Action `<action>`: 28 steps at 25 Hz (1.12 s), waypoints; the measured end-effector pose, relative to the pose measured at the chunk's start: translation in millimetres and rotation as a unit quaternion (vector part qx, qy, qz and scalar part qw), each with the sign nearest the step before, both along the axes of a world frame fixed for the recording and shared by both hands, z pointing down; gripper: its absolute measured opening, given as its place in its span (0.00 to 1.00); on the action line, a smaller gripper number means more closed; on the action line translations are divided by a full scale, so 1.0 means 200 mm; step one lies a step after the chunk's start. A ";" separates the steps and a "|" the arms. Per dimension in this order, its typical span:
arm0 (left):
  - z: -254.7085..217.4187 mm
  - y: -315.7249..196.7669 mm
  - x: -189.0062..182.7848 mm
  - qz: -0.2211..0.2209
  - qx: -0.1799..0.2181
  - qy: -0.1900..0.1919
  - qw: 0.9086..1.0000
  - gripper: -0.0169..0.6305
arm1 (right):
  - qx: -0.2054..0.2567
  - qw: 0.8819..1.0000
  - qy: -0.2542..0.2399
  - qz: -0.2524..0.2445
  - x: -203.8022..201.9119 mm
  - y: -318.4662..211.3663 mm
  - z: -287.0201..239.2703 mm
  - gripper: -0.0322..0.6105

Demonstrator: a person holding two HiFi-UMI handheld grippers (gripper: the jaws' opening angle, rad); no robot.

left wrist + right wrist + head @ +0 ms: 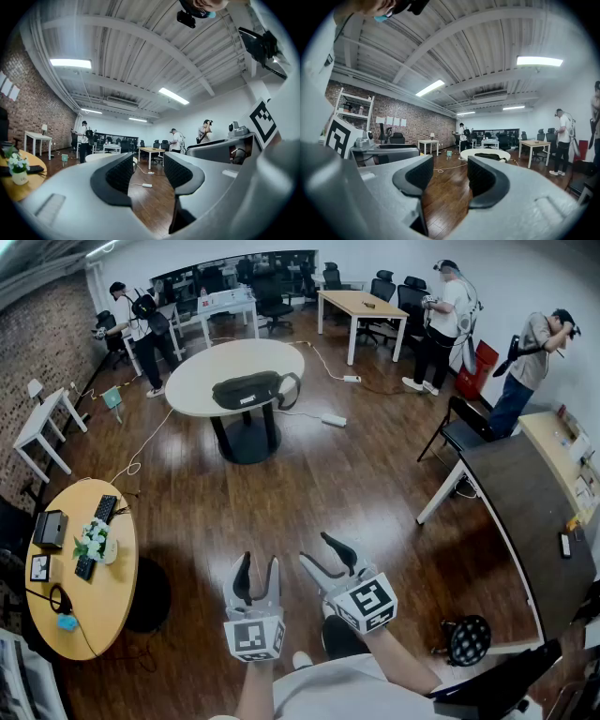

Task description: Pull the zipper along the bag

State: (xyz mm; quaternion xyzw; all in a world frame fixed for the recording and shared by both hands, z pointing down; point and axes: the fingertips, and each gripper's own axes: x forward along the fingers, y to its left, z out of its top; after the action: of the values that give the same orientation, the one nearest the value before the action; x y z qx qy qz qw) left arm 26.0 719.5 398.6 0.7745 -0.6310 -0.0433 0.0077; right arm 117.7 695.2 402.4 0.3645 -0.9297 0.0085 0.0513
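A black bag (247, 388) lies on a round white table (202, 376) far across the room; the right gripper view shows the bag (488, 156) as a small dark shape on that table (483, 153). Its zipper is too small to make out. My left gripper (257, 573) is held low in front of me, open, with nothing between its jaws. Beside it my right gripper (328, 550) is also open and empty. Both are several steps short of the table, above bare wooden floor.
A yellow round table (89, 587) with a keyboard, flowers and small devices stands at my left. A dark desk (525, 521) and a black chair (461, 432) are at my right, a black helmet (468, 639) on the floor. Cables and a power strip (334, 420) lie near the white table. Three people stand at the back.
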 end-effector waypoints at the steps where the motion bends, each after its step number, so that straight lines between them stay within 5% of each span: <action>1: -0.01 -0.08 -0.02 -0.002 0.001 -0.002 1.000 0.35 | 0.004 1.000 -0.003 0.004 -0.01 -0.09 -0.01 0.39; 7: 0.00 -0.65 -0.07 -0.012 -0.007 -0.021 1.000 0.35 | 0.022 1.000 -0.015 0.003 -0.07 -0.64 -0.08 0.39; 12: -0.16 -1.10 -0.08 -0.047 0.024 -0.043 0.998 0.35 | 0.066 0.997 -0.036 0.008 0.02 -1.15 -0.25 0.39; 18: -0.14 -1.44 -0.05 -0.077 0.013 -0.066 0.995 0.35 | 0.036 0.998 -0.049 0.023 0.15 -1.54 -0.17 0.39; 28: 0.01 -2.04 -0.11 -0.051 -0.009 -0.056 0.997 0.35 | 0.020 0.998 -0.028 0.047 0.10 -2.09 -0.01 0.39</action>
State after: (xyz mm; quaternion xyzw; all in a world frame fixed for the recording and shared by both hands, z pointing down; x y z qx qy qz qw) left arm 3.8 310.5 401.1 0.7424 -0.6695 0.0053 -0.0230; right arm 138.2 277.6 400.8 0.4082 -0.9127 0.0024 0.0172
